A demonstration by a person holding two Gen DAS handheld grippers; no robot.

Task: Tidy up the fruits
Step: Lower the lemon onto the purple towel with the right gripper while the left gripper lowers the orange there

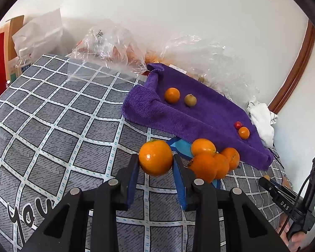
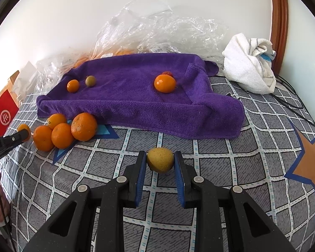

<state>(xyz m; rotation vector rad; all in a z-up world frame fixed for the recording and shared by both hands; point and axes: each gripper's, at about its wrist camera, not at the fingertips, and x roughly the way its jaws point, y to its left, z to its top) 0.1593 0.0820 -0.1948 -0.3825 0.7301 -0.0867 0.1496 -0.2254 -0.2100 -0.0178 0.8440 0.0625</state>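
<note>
Grey checked bedding (image 2: 252, 147) covers the bed I am working over, soft and uneven, with a purple towel (image 2: 136, 105) spread near the wall and crinkled plastic bags (image 2: 161, 25) behind it. I have my left tool (image 1: 156, 163) clamped on an orange (image 1: 155, 157), held just beside the cluster of oranges (image 1: 212, 159) lying at the towel's edge, and my right tool (image 2: 160, 161) closed on a yellowish fruit (image 2: 160, 160) above the bedding, well apart from that cluster. My worry is rolling: if I let the orange go on this yielding cover it could nudge the cluster and scatter it, or run off toward the bed's edge. The yellowish fruit is pinched only by the tips of the fingers (image 2: 141, 168), so I judge a quick swing could pop it loose. Squeezing harder risks bruising it. The small fruits (image 2: 73, 85) on the towel could also roll if I drag the fabric.
</note>
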